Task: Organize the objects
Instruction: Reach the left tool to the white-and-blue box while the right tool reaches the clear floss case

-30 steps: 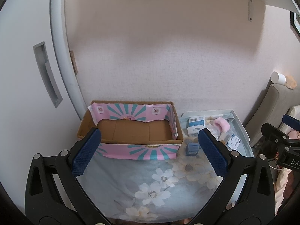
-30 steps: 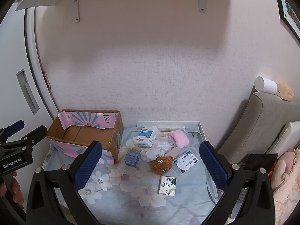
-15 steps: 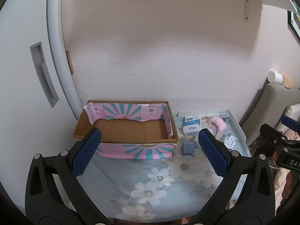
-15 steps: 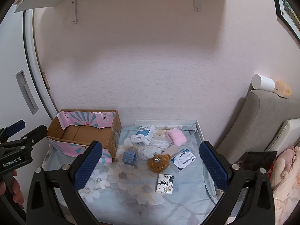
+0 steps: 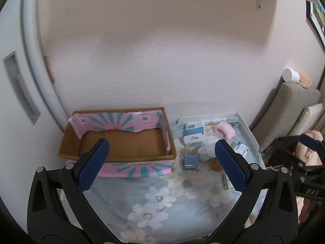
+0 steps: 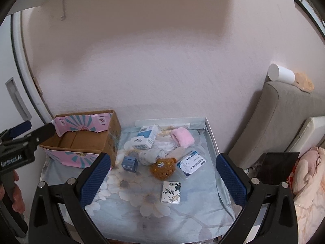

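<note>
The loose things to be sorted lie in a cluster on the right half of the flower-printed, cloth-covered surface (image 6: pixel 142 205): a small blue cube-shaped box (image 6: pixel 130 163), a white and blue carton lying on its side (image 6: pixel 145 139), a crumpled white patterned cloth (image 6: pixel 152 156), a fluffy pink fabric roll (image 6: pixel 182 137), a brown plush bear (image 6: pixel 162 167), a flat clear packet with a blue and white label (image 6: pixel 192 162) and a small white tissue pack with a dark print (image 6: pixel 171 192). The bear touches the white cloth and sits just beside the labelled packet; the tissue pack lies apart, nearer the camera.

To their left stands an open, empty cardboard box lined with pink and teal paper (image 5: pixel 121 140), its near corner just beside the blue cube. It looks like the place the things are meant to go, though nothing is in it yet.

The right gripper (image 6: pixel 163 175) hovers above the cluster with jaws spread wide and holding nothing. The left gripper (image 5: pixel 161 164) hangs over the box's front wall, jaws likewise spread and empty.

The things are crowded, so a descent on the bear or the cloth could catch a neighbour and drag it along. The soft pieces may slip from a shallow pinch. The loose tablecloth could also bunch up under a low finger and shift everything on it.
</note>
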{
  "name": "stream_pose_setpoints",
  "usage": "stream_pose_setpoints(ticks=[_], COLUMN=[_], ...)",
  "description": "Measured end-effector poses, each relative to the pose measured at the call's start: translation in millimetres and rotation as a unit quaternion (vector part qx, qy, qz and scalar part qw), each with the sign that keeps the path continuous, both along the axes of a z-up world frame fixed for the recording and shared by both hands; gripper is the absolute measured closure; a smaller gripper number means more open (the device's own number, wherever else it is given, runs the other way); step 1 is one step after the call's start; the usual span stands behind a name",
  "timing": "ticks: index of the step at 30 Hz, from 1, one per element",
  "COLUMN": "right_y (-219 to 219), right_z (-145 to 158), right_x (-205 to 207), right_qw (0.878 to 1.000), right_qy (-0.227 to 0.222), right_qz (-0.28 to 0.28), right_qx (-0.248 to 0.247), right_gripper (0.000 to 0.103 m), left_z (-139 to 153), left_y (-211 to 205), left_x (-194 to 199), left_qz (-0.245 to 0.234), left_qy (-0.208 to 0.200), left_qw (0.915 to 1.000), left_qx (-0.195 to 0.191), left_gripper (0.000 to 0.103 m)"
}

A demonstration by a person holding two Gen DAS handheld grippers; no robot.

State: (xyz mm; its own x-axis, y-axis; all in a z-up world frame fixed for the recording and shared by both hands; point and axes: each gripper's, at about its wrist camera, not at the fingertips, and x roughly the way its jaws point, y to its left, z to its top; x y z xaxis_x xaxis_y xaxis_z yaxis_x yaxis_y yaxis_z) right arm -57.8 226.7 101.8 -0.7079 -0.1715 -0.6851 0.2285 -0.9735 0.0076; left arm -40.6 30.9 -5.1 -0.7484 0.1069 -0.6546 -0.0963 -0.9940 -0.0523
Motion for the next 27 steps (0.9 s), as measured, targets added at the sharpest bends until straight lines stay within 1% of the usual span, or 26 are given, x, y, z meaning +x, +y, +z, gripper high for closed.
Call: stream_pose_setpoints(ticks=[6,11,15,20,23,27], right_y=[17,34,47,62,71,80], right_z=[-16,-34,-47,-58,-65,-75], right_x=[-10,-16,-23,-35,-44,-57], right_qw=[0.999,0.998,0.996,0.997,0.997,0.998], right_qy=[-0.022,-0.043,-0.055,-0.052,-0.053,-0.060], right_qz=[-0.026,-0.053,-0.067,-0.059,-0.047,-0.023], right_qx=[-0.006,-0.017,-0.024,-0.014,-0.005,-0.004], right_gripper=[0.000,0.000,0.000,0.000,0.000,0.000], left_z=[-8,-25,-37,-56,-67,-85], left_y=[28,56,73,99,111,125], left_x=[-38,-66,-80,-105,-119,-139], left_qz=[-0.041,-0.073,-0.090,-0.110,-0.113,-0.109], left_qy=[-0.019,-0.045,-0.065,-0.098,-0.116,-0.146], left_qw=[0.9990,0.9963,0.9938,0.9891,0.9868,0.9833], left_qx=[-0.006,-0.005,-0.003,-0.008,-0.008,-0.004], left_gripper=[0.000,0.000,0.000,0.000,0.000,0.000])
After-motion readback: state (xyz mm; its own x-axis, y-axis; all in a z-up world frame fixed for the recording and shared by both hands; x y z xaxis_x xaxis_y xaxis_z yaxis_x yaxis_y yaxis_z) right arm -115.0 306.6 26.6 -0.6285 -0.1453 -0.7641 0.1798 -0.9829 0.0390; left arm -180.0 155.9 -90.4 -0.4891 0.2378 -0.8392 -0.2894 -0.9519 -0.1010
